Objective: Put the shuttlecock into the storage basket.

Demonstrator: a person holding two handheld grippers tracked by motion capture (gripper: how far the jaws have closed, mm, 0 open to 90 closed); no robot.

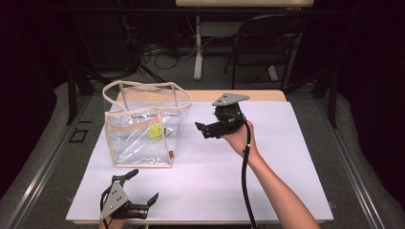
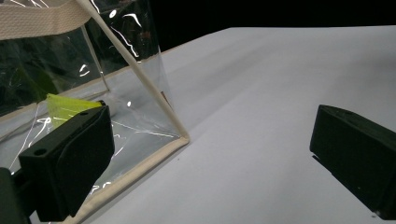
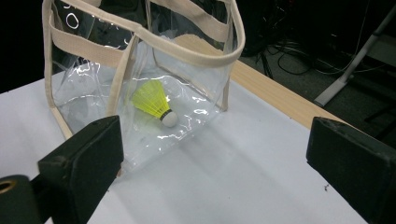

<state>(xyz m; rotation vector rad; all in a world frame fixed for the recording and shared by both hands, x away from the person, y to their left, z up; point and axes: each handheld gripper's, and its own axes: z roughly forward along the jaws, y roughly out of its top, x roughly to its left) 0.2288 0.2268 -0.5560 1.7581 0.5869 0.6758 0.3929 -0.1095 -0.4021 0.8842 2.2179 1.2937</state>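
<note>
The yellow shuttlecock (image 3: pixel 154 103) lies inside the clear bag (image 1: pixel 143 129), so the drop looks done. Right gripper (image 1: pixel 203 130) beside the bag, jaws wide, empty. Left gripper (image 1: pixel 143 187) near the bag's front, likewise wide and empty.

On the one white tabletop (image 1: pixel 267 181) stands one clear bag (image 1: pixel 143 129) with cream trim, and inside it lies one yellow shuttlecock (image 3: pixel 154 101) with a white cork tip. Two claws are in use, the left claw (image 1: pixel 143 187) at the near edge and the right claw (image 1: pixel 199 129) beside the bag, each with two black jaws set wide apart. Behind the tabletop stands one dark folding chair (image 1: pixel 267 43).
</note>
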